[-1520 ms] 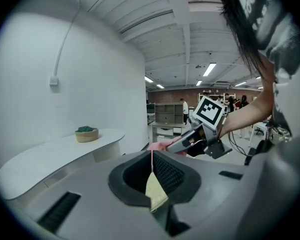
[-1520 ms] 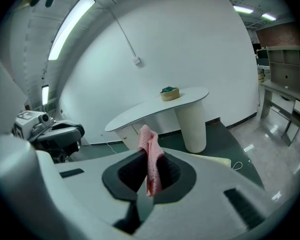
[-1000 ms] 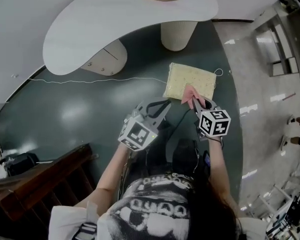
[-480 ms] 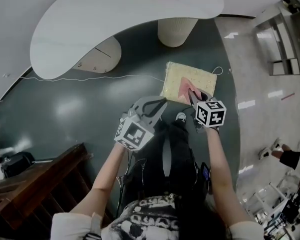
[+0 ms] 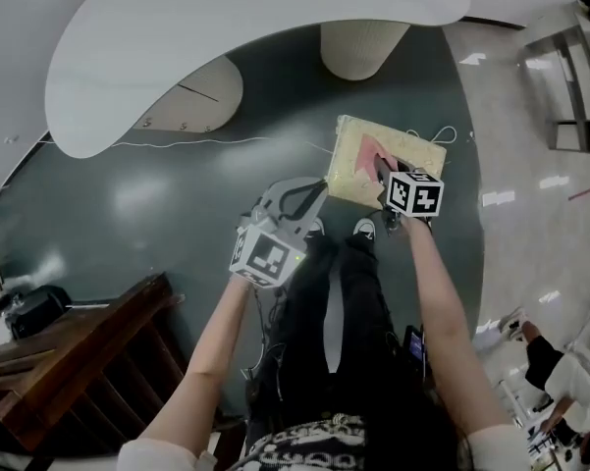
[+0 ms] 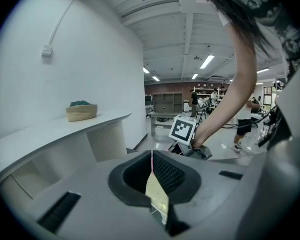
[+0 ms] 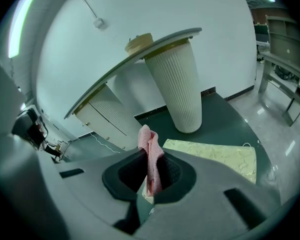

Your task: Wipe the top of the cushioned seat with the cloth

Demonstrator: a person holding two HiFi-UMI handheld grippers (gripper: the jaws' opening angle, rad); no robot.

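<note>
Cushioned seat (image 5: 350, 170) lies on the green floor (image 5: 157, 214) beside the table (image 5: 226, 27) leg. The right gripper (image 5: 383, 175) pinches the pink cloth (image 5: 366, 151) over it. The left gripper (image 5: 312, 194) is closed and empty at the seat's edge. With nothing steadying it, I reckon the seat could slide under a wipe.

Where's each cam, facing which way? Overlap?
Head view: on the head, steeply down at the seat; shows forearms, legs, left gripper, right gripper.
Left gripper view: on left gripper, along its shut jaws toward the right gripper; shows an arm.
Right gripper view: on right gripper, along jaws shut on cloth, toward seat and table pedestal.
Shared: head and right gripper views show seat and cloth.
</note>
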